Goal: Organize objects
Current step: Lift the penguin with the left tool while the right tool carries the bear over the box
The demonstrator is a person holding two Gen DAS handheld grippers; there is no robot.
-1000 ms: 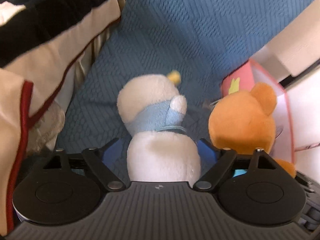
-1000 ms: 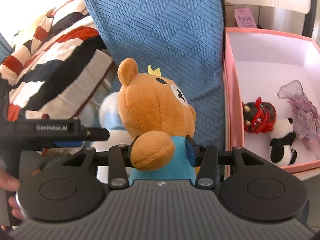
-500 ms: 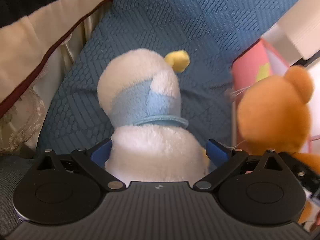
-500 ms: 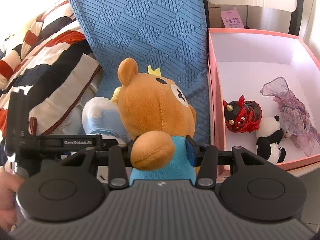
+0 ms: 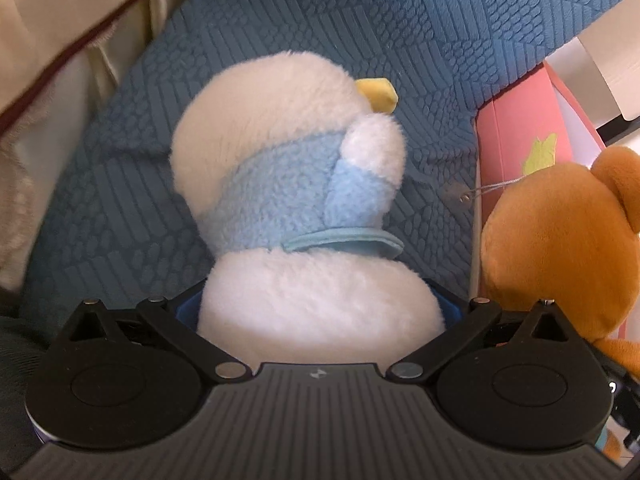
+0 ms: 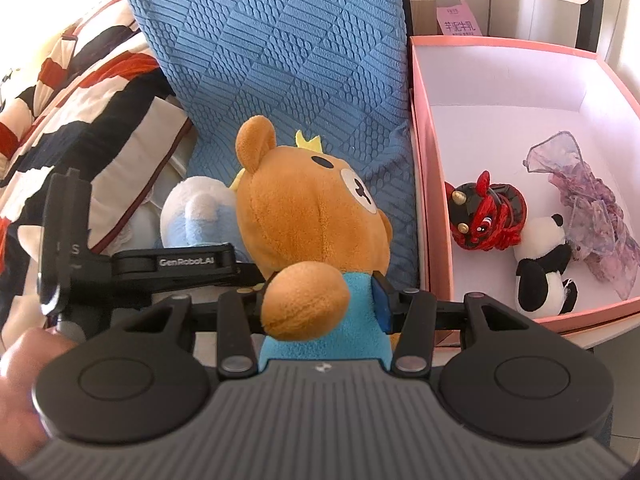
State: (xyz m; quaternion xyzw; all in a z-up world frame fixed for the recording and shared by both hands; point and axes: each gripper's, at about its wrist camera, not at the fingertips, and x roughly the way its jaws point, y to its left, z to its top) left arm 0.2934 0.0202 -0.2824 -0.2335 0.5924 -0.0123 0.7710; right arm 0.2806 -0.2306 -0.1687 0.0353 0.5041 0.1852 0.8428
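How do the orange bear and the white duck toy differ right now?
The orange bear is orange-brown with a blue body; the white duck is white with a pale blue top and a yellow beak. The right gripper is clamped on the bear, whereas the left gripper has just been opening, its jaws spread around the duck. The bear faces the pink box; the duck shows its back. Both are soft plush toys over the blue quilt.

Blue quilted cover carries white-and-blue plush; striped blanket along left edge.
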